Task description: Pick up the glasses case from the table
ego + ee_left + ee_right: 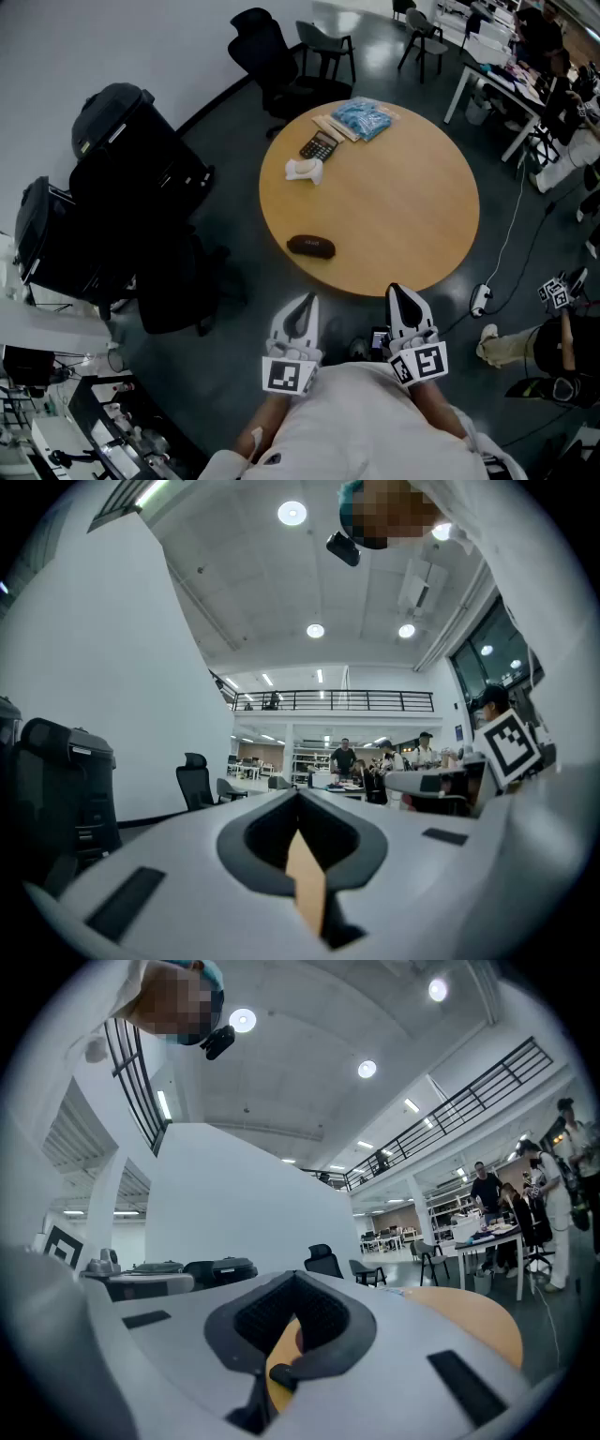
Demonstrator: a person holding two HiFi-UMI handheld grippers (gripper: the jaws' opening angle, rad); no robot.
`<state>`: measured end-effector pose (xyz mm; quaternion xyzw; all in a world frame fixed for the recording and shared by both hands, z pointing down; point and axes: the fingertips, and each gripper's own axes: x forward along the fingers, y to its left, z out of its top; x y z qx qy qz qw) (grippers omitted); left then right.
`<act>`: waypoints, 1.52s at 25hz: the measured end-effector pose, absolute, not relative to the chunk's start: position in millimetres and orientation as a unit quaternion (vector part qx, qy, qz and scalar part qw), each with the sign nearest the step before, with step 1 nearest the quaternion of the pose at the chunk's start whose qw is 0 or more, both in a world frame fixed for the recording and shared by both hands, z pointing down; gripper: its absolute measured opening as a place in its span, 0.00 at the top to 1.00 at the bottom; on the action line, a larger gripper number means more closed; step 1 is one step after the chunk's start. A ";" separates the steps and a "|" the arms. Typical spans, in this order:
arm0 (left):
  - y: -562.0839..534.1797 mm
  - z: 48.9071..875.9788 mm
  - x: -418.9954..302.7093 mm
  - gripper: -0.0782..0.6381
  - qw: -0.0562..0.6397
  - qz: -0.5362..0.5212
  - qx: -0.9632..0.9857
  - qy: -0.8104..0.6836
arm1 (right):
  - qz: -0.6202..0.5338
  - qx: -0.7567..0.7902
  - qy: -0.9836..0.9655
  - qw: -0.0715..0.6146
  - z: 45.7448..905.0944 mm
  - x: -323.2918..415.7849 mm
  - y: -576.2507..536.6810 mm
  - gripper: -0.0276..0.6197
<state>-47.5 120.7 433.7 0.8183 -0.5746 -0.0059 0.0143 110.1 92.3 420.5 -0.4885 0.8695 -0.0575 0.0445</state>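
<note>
The glasses case [310, 246] is a dark oval pouch lying near the front left of the round wooden table [403, 216]. Both grippers are held level close to my body, short of the table's near edge. My left gripper [302, 317] has its jaws shut with nothing in them, and the case lies a little ahead of it. My right gripper [405, 305] is also shut and empty, off to the right of the case. In the left gripper view, the left gripper [300, 794] shows only a sliver of the table [305, 883] through its jaws. The right gripper [298, 1277] points over the table [469, 1316].
Further back on the table lie a white object [304, 171], a calculator [319, 145], wooden sticks [330, 127] and a blue packet [364, 117]. Large black cases [122, 178] stand left of the table, office chairs [272, 56] behind. A person [562, 347] sits at the right by a floor power strip [480, 300].
</note>
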 end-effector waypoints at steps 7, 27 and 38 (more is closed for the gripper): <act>120.6 431.2 -45.7 0.88 0.014 -0.008 0.815 -0.580 | -0.058 -0.482 0.873 0.043 419.5 112.3 91.1 0.93; 71.9 494.2 -59.9 0.88 0.022 0.087 0.794 -0.602 | -0.087 -0.427 0.899 0.042 442.7 122.5 53.1 0.93; -31.2 580.4 -101.7 0.88 0.026 0.175 0.853 -0.491 | -0.083 -0.487 0.868 0.048 439.6 81.6 -36.4 0.93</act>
